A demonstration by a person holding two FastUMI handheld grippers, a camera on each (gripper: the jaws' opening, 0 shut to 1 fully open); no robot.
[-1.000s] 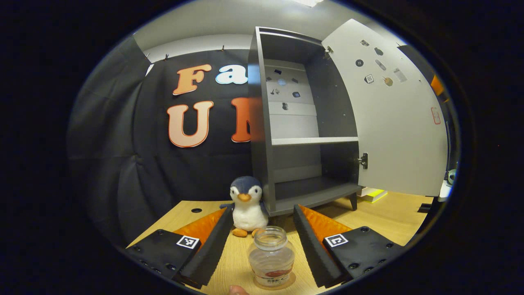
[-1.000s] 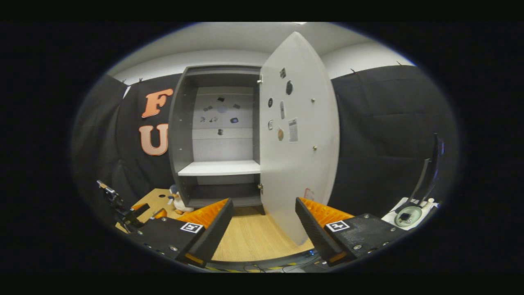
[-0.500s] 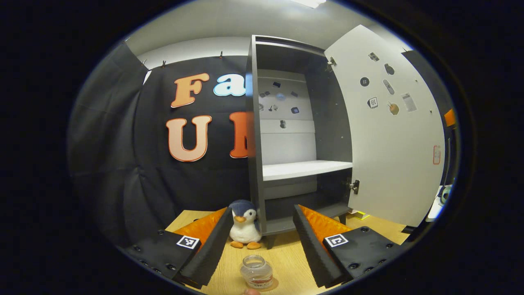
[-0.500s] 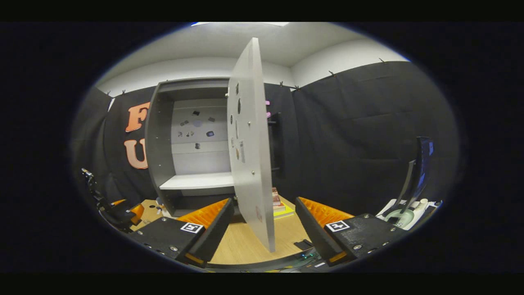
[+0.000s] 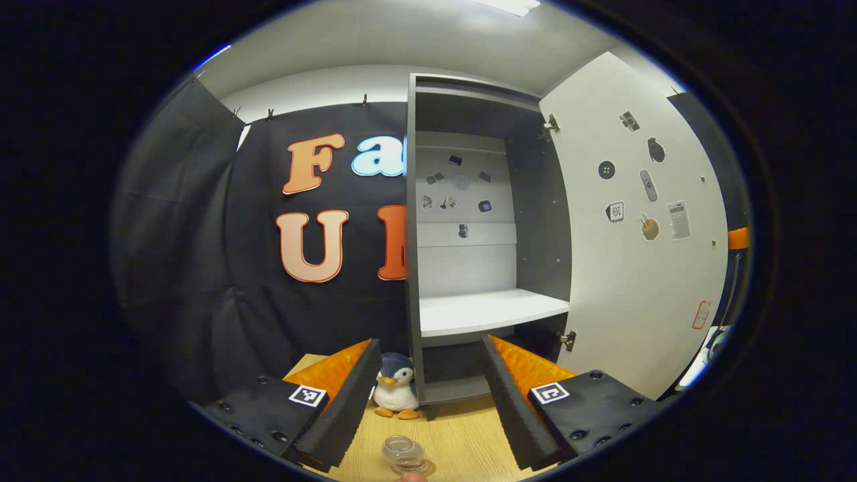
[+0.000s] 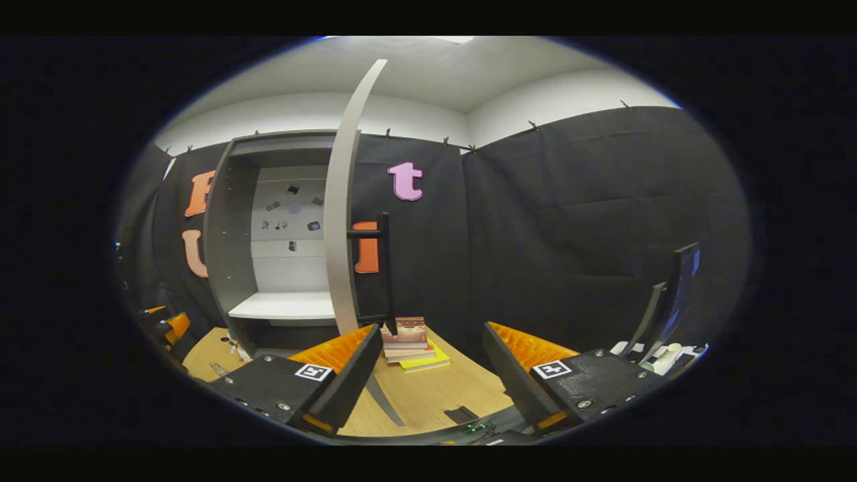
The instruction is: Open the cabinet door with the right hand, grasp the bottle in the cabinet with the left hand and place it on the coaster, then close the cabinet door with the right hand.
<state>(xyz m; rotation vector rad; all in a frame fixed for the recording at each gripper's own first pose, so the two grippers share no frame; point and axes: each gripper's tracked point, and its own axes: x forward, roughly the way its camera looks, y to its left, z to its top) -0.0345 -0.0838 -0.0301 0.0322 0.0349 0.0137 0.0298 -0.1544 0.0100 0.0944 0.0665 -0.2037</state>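
My left gripper (image 5: pixel 425 402) hangs back from the tall grey cabinet (image 5: pixel 428 201) with its fingers wide apart and nothing between them. I think that is because its job looks done: the small clear glass bottle (image 5: pixel 404 454) stands on the wooden worktop (image 5: pixel 462 438) near the bottom edge of the left gripper view, on what looks like a round brown coaster (image 5: pixel 424 466), though I can see just a bit of that. The white shelf (image 5: pixel 489 311) inside the cabinet is bare. The flat white cabinet door (image 5: pixel 643 268) stands wide open, so I judge the last step is to shut it. My right gripper (image 6: pixel 432 375) also has its fingers wide and holds nothing; it sits just in front of the door's edge, I guess so it can push the door closed. The left gripper view shows me the stickers on the door's inner face and a little stuffed penguin (image 5: pixel 396 395) by the cabinet's foot. The right gripper view shows the door edge-on, its long black handle (image 6: pixel 385 268), and a stack of books (image 6: pixel 410 343) behind it.
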